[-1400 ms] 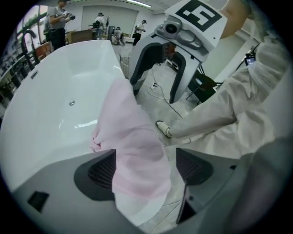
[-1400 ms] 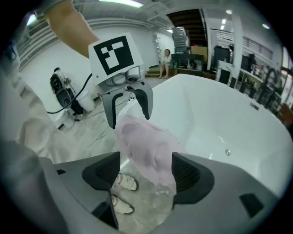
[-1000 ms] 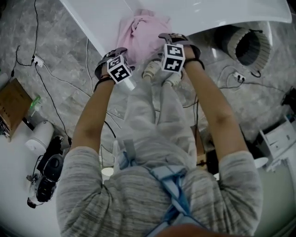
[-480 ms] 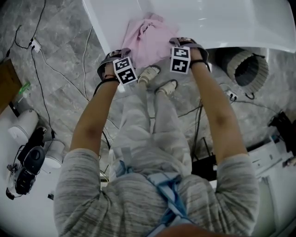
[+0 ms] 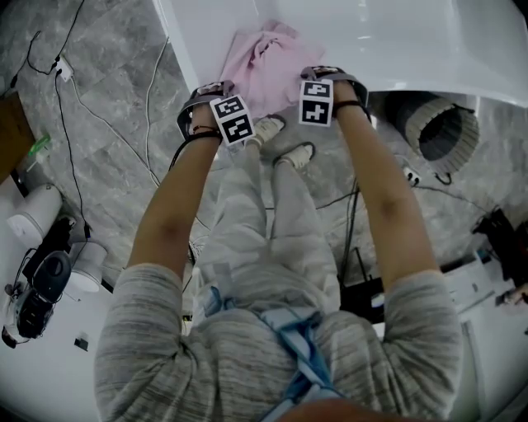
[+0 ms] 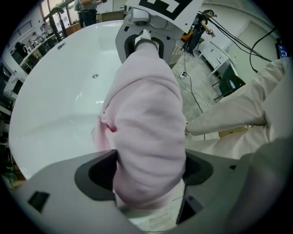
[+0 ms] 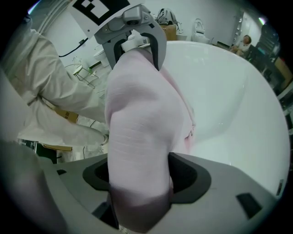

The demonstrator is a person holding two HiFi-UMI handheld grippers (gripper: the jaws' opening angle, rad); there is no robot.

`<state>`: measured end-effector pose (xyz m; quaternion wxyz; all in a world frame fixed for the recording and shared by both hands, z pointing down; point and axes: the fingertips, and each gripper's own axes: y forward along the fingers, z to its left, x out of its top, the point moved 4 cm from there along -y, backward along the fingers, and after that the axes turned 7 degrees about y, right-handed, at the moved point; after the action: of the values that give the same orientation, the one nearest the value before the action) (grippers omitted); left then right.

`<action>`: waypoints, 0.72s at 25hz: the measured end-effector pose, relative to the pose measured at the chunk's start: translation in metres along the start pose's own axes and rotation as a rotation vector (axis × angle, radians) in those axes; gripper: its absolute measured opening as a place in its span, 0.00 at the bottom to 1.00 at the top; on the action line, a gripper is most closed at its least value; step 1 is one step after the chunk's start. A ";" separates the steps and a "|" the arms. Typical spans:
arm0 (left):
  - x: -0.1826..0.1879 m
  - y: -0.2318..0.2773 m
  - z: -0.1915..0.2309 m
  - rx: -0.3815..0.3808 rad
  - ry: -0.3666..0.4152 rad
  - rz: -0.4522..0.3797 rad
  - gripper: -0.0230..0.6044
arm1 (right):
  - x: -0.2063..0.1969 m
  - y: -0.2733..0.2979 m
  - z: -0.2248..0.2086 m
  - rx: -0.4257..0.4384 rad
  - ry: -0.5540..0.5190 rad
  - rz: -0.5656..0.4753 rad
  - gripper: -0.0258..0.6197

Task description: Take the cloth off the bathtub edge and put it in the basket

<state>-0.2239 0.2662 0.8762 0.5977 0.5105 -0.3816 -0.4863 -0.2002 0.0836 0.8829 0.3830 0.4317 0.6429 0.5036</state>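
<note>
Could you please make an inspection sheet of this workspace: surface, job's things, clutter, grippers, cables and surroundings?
Surface: white bathtub edge, bare but for the cloth; grey stone floor.
Job's things: pink cloth bunched at the tub edge, stretched between both grippers; basket on the floor by the tub, at the person's right.
Clutter: white canisters and a dark device at the person's left.
Grippers: left gripper shut on the cloth; right gripper shut on the cloth.
Cables: white cable across the floor at left; dark cables near the person's feet.
Surroundings: white furniture and people in the background.
</note>
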 end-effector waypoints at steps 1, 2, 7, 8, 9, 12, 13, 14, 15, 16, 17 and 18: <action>0.000 0.000 0.000 -0.007 0.000 0.006 0.67 | 0.003 0.001 0.000 0.008 0.009 -0.006 0.54; 0.000 0.000 0.000 -0.014 -0.001 0.012 0.67 | 0.005 0.001 -0.001 0.014 0.019 -0.010 0.54; -0.001 0.003 0.001 -0.022 -0.001 0.048 0.67 | 0.014 0.009 -0.003 -0.001 0.020 0.007 0.54; -0.001 0.004 0.000 -0.018 0.001 0.060 0.67 | 0.015 0.011 -0.002 -0.008 0.019 0.010 0.54; -0.001 0.005 -0.001 -0.015 0.003 0.072 0.67 | 0.014 0.012 -0.002 -0.014 0.017 0.013 0.54; -0.001 0.005 0.001 0.000 0.014 0.072 0.67 | 0.015 0.012 -0.003 -0.031 0.012 0.012 0.53; -0.001 0.004 0.002 0.008 0.018 0.059 0.67 | 0.015 0.012 -0.004 -0.036 0.011 0.010 0.52; -0.001 0.002 0.002 0.016 0.022 0.042 0.66 | 0.016 0.011 -0.004 -0.039 0.011 0.007 0.52; -0.001 0.001 0.001 0.022 0.025 0.024 0.66 | 0.017 0.011 -0.003 -0.040 0.013 0.004 0.52; 0.000 0.000 0.001 0.023 0.025 0.009 0.66 | 0.018 0.011 -0.002 -0.038 0.016 -0.002 0.52; 0.001 0.000 0.001 0.020 0.024 -0.004 0.66 | 0.020 0.011 -0.001 -0.034 0.019 -0.009 0.52; 0.002 -0.001 0.002 0.015 0.023 -0.014 0.66 | 0.023 0.011 -0.001 -0.030 0.024 -0.018 0.52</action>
<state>-0.2252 0.2641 0.8754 0.5950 0.5232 -0.3746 -0.4816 -0.2066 0.1065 0.8921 0.3864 0.4141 0.6435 0.5149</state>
